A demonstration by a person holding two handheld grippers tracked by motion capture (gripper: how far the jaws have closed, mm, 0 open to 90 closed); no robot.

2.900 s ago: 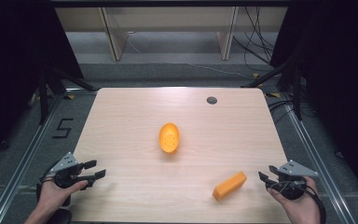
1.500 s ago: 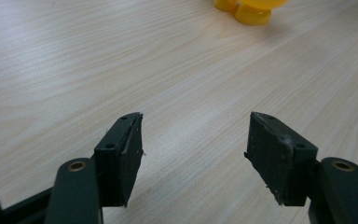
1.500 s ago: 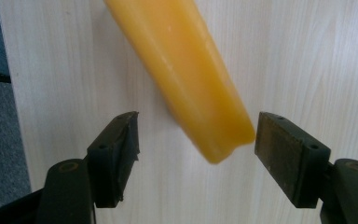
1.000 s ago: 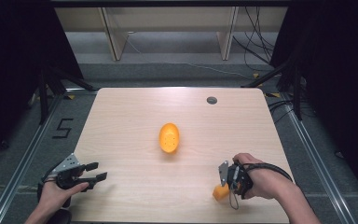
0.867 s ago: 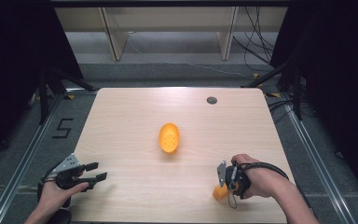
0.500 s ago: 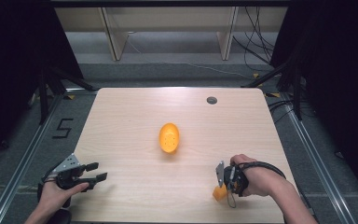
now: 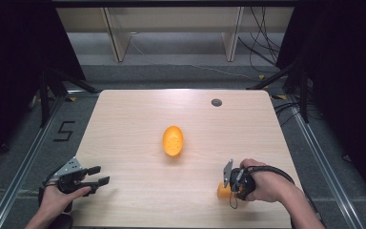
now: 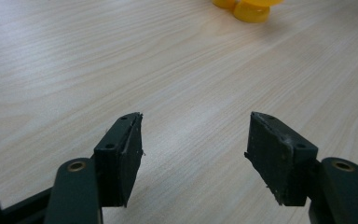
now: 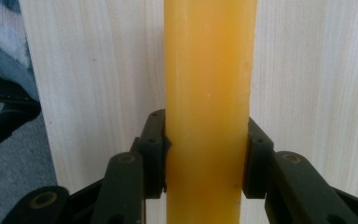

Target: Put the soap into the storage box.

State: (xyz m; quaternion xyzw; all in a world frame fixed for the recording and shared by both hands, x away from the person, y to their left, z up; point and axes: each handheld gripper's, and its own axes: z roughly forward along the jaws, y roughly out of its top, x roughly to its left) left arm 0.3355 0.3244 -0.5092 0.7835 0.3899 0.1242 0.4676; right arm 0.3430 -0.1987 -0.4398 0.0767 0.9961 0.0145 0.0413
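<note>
Right gripper [image 9: 205, 154]: jaws closed against both sides of the long orange waxy cylinder [image 9: 208, 107], both ends cut off by the frame. Left gripper [image 8: 193, 154]: jaws spread wide, empty, above the pale wooden desk [image 8: 74, 70].

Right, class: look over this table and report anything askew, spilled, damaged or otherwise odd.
Nothing stands out. The orange stick sits squarely between the right gripper jaws, near the table edge. The orange oval rests mid-table, and the left gripper is open over bare wood.
</note>
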